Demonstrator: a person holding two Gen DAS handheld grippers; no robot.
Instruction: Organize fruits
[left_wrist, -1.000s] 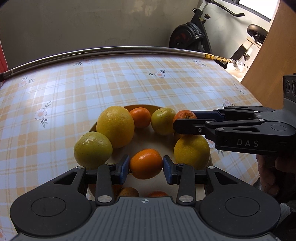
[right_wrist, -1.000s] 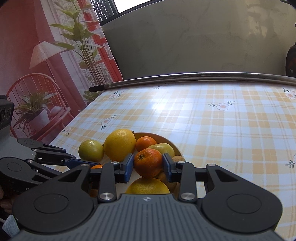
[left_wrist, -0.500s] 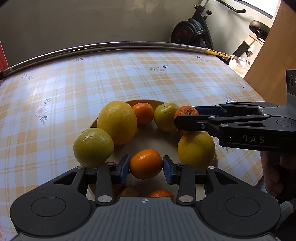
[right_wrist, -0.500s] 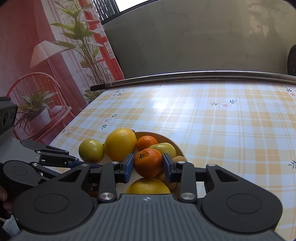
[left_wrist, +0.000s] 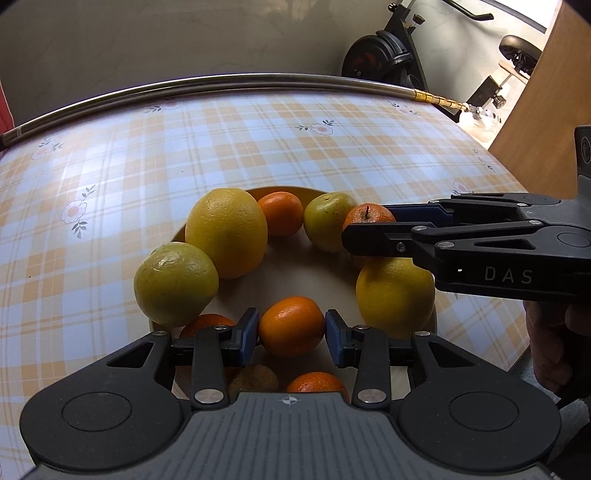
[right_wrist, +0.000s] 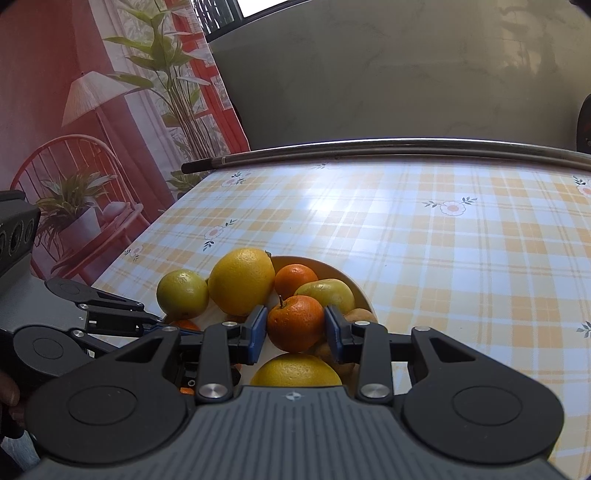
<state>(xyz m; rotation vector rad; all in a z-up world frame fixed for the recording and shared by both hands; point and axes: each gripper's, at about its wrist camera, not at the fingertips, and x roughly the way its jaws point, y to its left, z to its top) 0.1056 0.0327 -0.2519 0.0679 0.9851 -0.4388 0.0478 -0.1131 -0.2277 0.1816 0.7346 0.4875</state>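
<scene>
A tan bowl (left_wrist: 284, 190) on the checked tablecloth holds mixed fruit. My left gripper (left_wrist: 291, 330) is shut on an orange mandarin (left_wrist: 291, 325) just above the bowl's near side. My right gripper (right_wrist: 295, 326) is shut on a stemmed mandarin (right_wrist: 295, 323) over the bowl's right side; from the left wrist it reaches in from the right (left_wrist: 373, 225). Around them lie a large yellow orange (left_wrist: 226, 232), a greenish lemon (left_wrist: 175, 282), a yellow-green fruit (left_wrist: 327, 221), a second yellow orange (left_wrist: 395, 295), and a small mandarin (left_wrist: 280, 212).
Under the left gripper lie a brown kiwi (left_wrist: 255, 378) and two more mandarins (left_wrist: 316, 382). A metal rail (left_wrist: 221, 83) runs along the table's far edge. An exercise bike (left_wrist: 391, 55) and a wooden panel (left_wrist: 546, 92) stand beyond the right corner. A hand (left_wrist: 554, 339) holds the right gripper.
The left gripper has shifted slightly with its mandarin, so the bowl sits a little higher in its view. The right gripper and its mandarin have stayed put.
</scene>
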